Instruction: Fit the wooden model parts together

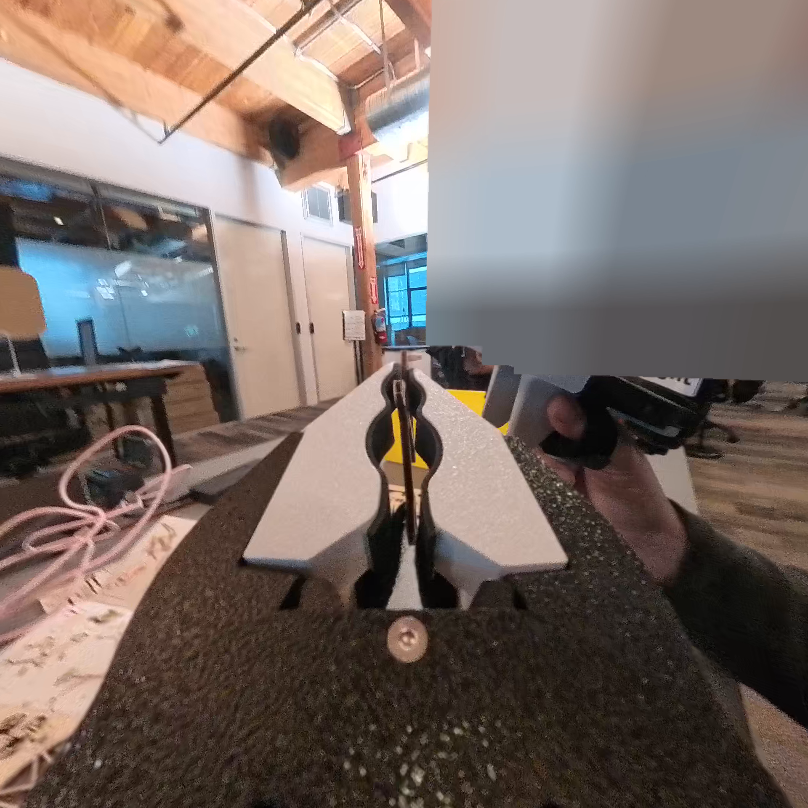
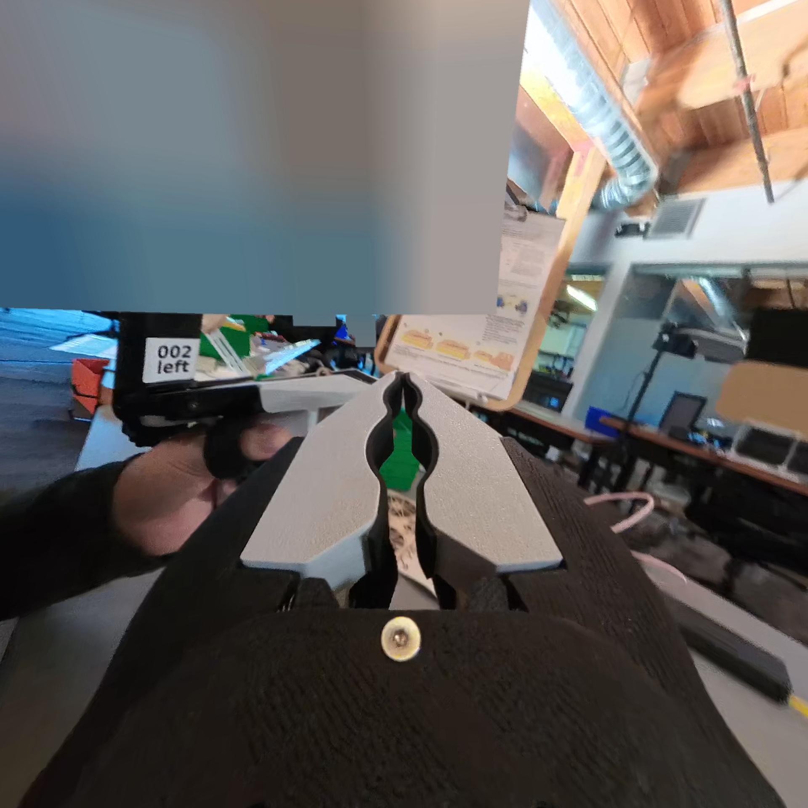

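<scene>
My left gripper (image 1: 403, 376) pinches a thin wooden piece (image 1: 409, 459) edge-on between its pads, lifted toward the office doors (image 1: 288, 315).

Cable (image 1: 87, 503) left of left hand-held gripper (image 1: 403, 376), wooden part (image 1: 409, 459) between its fingers

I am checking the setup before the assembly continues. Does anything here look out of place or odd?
Yes. The left gripper is shut on a thin dark wooden piece held edge-on, but the right gripper is shut on nothing. Both point out over the room, not at the table. A pink cable lies tangled over the patterned sheet.
</scene>
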The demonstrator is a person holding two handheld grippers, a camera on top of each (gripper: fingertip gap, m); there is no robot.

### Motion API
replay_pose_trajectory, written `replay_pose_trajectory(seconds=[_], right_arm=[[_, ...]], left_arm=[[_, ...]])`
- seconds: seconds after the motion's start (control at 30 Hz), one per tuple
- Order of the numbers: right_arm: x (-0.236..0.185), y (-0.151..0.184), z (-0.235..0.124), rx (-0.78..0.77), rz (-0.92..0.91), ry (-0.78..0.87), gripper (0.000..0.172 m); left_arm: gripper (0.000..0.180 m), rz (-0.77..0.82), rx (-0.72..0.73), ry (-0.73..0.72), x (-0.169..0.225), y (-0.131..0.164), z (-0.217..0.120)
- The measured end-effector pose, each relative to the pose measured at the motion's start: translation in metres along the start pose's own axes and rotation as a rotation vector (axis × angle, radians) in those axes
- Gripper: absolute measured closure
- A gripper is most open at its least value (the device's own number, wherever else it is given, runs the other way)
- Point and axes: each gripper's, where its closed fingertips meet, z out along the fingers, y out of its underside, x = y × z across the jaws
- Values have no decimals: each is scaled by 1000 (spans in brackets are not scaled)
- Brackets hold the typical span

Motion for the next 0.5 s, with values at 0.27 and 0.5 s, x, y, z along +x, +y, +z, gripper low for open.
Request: replay_pose_trajectory(seconds=[0.27, 0.5], right_arm=[[12, 39, 6, -272, 8, 49, 172], [4, 31, 7, -271, -56, 37, 169]], left_arm=[[180, -106, -67, 27, -6, 13, 2], [180, -96, -89, 44, -3, 21, 5]])
